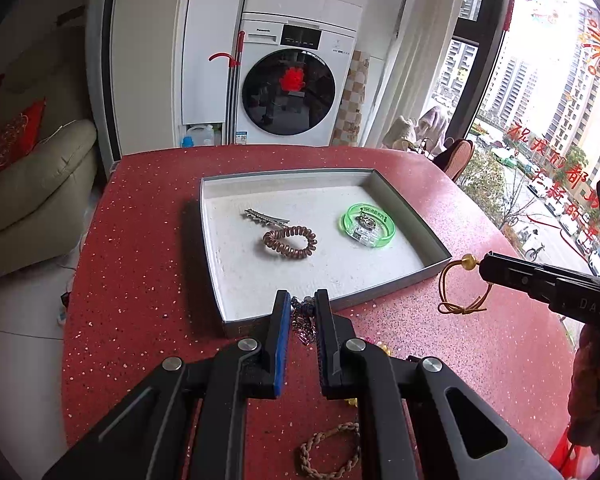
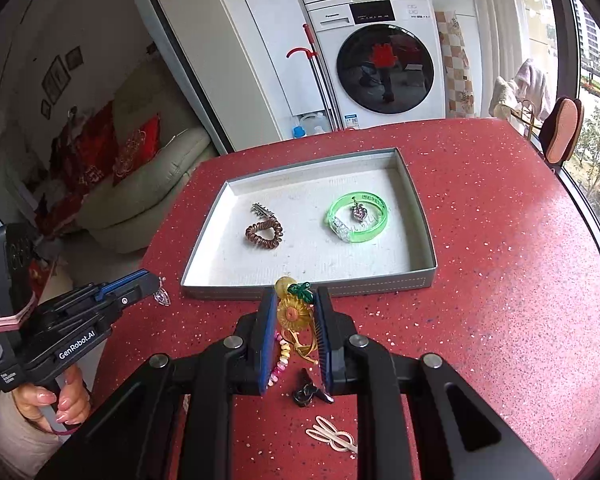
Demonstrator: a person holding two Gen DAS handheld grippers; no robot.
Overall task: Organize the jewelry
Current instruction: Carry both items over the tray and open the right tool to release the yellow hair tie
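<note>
A grey tray on the red table holds a silver hair clip, a brown coil hair tie and a green bangle with a small charm in it. My left gripper is shut on a silver chain pendant, just left of the tray's near edge. My right gripper is shut on a gold cord ornament with a yellow sunflower, at the tray's near edge.
Loose pieces lie on the table near me: a braided brown bracelet, a pastel bead strand, a black clip and a cream hair clip. A washing machine stands beyond the table, a sofa left, a window right.
</note>
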